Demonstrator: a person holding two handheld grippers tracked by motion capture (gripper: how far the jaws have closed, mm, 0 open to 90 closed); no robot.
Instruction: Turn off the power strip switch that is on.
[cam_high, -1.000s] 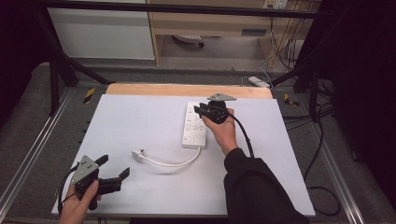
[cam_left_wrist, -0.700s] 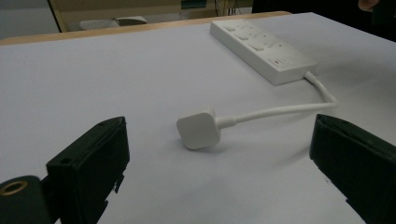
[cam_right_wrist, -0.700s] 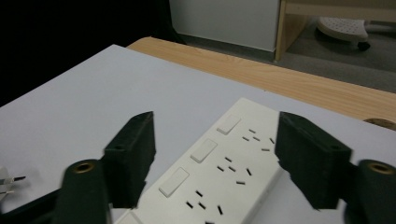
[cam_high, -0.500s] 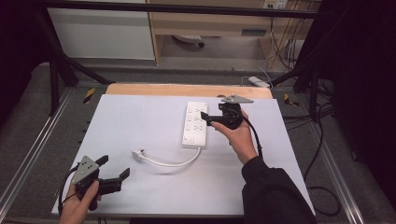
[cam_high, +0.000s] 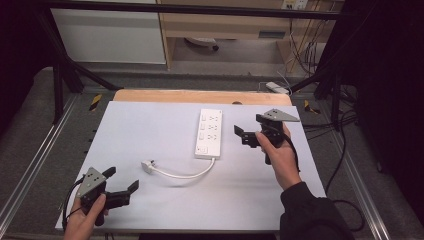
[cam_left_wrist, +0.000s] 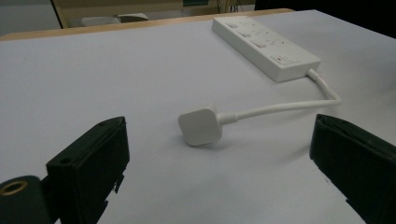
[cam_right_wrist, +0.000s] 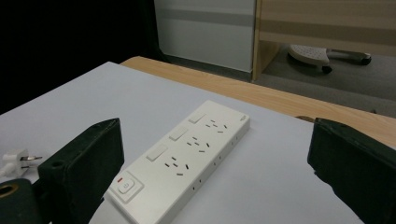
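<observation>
A white power strip (cam_high: 210, 132) with three sockets and switches lies on the white table top (cam_high: 150, 125), its short cable (cam_high: 185, 175) curving left to a white plug (cam_high: 147, 166). My right gripper (cam_high: 250, 128) hovers open just right of the strip, apart from it; in the right gripper view the power strip (cam_right_wrist: 187, 158) lies between the wide jaws and the plug (cam_right_wrist: 18, 161) shows far left. At the front left corner my left gripper (cam_high: 121, 179) is held open and empty. Its view looks at the plug (cam_left_wrist: 200, 126), the cable (cam_left_wrist: 280, 107) and the strip (cam_left_wrist: 261, 42).
A wooden strip (cam_high: 200, 96) edges the table's far side. Metal rails (cam_high: 40, 160) run along both sides. Loose black cables (cam_high: 325, 130) hang off the right edge. A white adapter (cam_high: 276, 87) and a chair base (cam_high: 200, 44) lie on the floor beyond.
My right gripper has moved from above the power strip to the right of it, now clear of the strip. The left gripper, plug and strip have stayed put.
</observation>
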